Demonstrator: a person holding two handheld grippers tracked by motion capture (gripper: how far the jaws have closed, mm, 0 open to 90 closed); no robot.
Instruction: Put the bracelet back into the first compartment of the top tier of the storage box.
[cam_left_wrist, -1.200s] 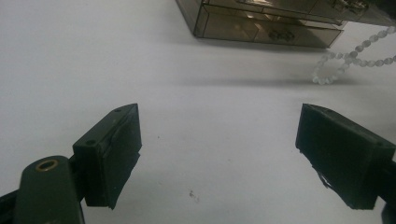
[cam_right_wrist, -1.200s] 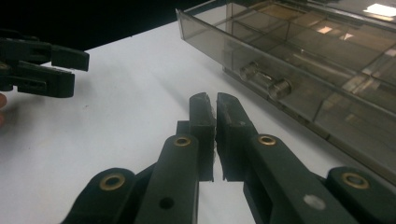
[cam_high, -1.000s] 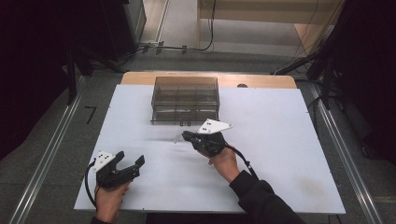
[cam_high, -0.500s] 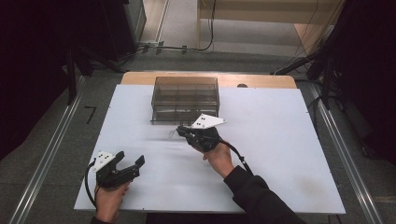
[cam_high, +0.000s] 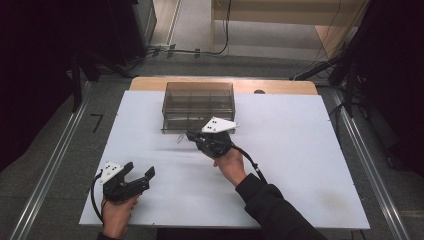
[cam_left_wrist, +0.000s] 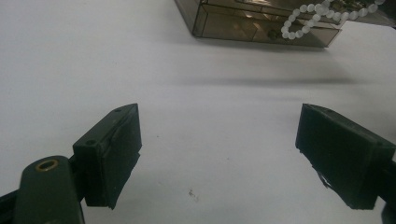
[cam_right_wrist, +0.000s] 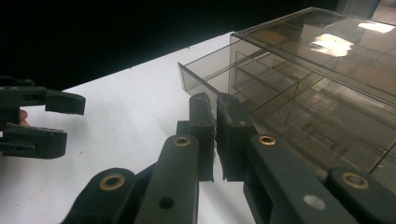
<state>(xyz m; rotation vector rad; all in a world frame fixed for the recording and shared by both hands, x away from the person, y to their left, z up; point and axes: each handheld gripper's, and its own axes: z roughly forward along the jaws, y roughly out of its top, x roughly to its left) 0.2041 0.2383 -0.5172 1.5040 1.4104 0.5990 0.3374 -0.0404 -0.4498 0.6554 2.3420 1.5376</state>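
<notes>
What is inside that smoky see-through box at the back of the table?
The tinted plastic box is split by dividers into compartments that look mostly bare. A white bead string hangs before it from the right gripper. Reflections hide the rear compartments' contents.

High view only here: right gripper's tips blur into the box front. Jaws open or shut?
Observer: Shut. The right gripper view shows the right gripper with its pads all but touching, beside the smoky box.
Operator: Pale smudge at its tip?
Observer: A string of white beads, seen in the left gripper view looping across the box front. I can't tell if it's pinched.
Operator: Left gripper?
Observer: The left gripper is wide open, nothing between its pads, over the white table.
</notes>
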